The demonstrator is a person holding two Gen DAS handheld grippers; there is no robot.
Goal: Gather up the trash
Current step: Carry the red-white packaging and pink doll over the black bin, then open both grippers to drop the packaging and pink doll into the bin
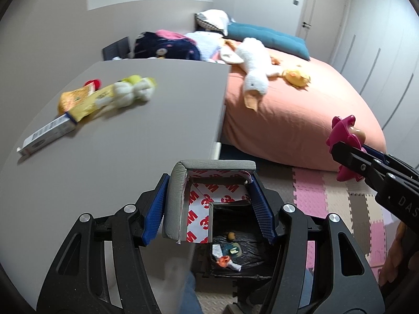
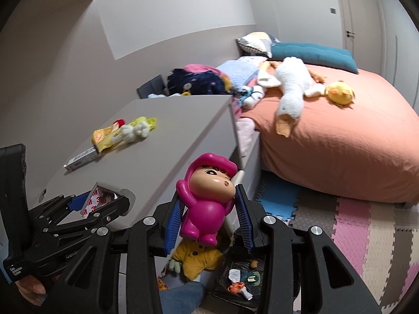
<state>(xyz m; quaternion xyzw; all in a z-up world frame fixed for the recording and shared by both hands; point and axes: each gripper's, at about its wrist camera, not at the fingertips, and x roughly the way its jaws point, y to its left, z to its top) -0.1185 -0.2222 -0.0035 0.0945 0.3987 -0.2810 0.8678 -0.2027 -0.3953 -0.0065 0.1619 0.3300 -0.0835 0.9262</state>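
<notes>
Between the right gripper's (image 2: 209, 206) blue pads sits a pink figurine (image 2: 207, 204), clamped above the black-lined trash bin (image 2: 237, 282); the left gripper (image 1: 209, 204) pinches a grey foam corner guard (image 1: 175, 201) with 3M backing. Either could miss the bin, or the toy be binned wrongly.

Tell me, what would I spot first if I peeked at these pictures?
Probably the bright pink toy figure clamped in the right gripper, low in the middle. Next, the big white plush goose sprawled on the orange bed, beside a yellow plush chick. The left gripper holds a grey corner guard backed with 3M tape.
</notes>
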